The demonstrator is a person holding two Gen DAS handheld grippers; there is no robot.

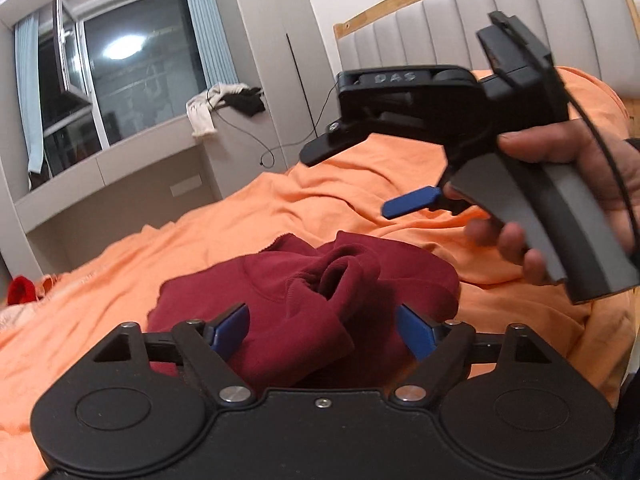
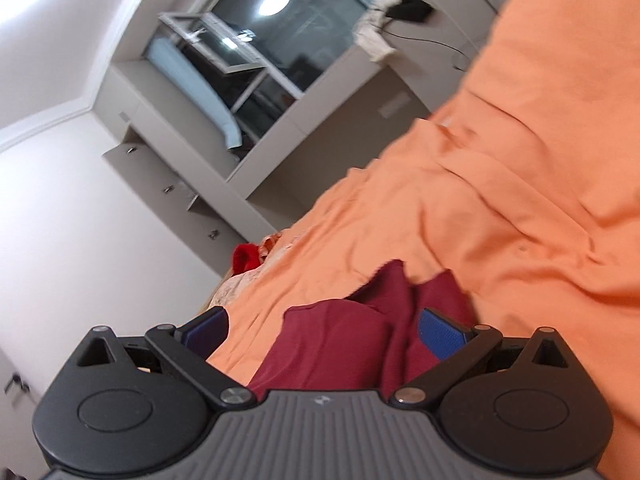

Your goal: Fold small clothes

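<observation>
The maroon garment [image 1: 304,300] lies crumpled on my bed's orange sheet [image 1: 280,200]; no fold is made. My left gripper [image 1: 322,332] is spread wide over it. My right gripper [image 2: 324,334] is likewise spread, holding nothing. All folding remains.

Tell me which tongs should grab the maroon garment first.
Probably left: the left tongs sit open right over the crumpled maroon garment, while the right tongs, also open, are raised and tilted above it.
</observation>
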